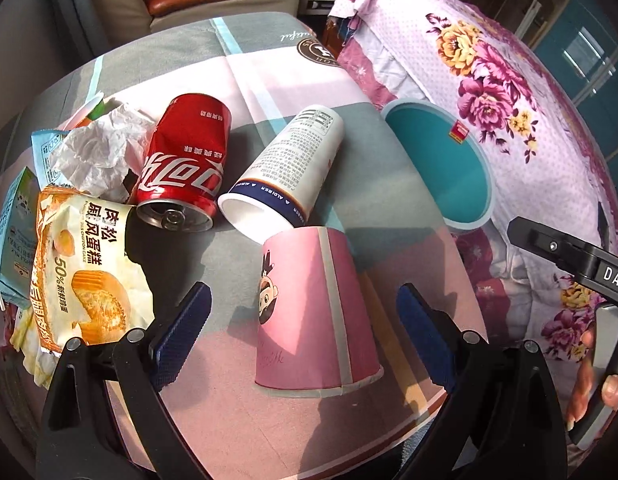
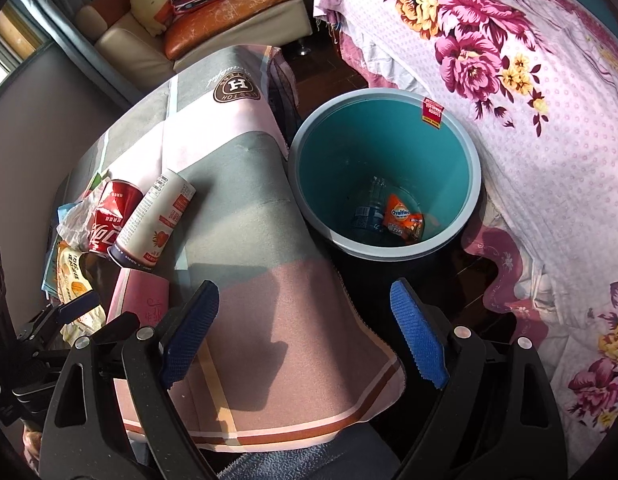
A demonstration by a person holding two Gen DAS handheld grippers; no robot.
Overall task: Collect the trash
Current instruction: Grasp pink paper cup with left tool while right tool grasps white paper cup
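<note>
The left gripper [image 1: 305, 328] stands released astride the upturned pink cup [image 1: 317, 312], pads clear of it, with the white cup [image 1: 287, 168] and red can [image 1: 181, 164] lying at eleven o'clock, while the right gripper [image 2: 305, 332] gapes empty, the teal bin [image 2: 385, 176] at one o'clock
</note>
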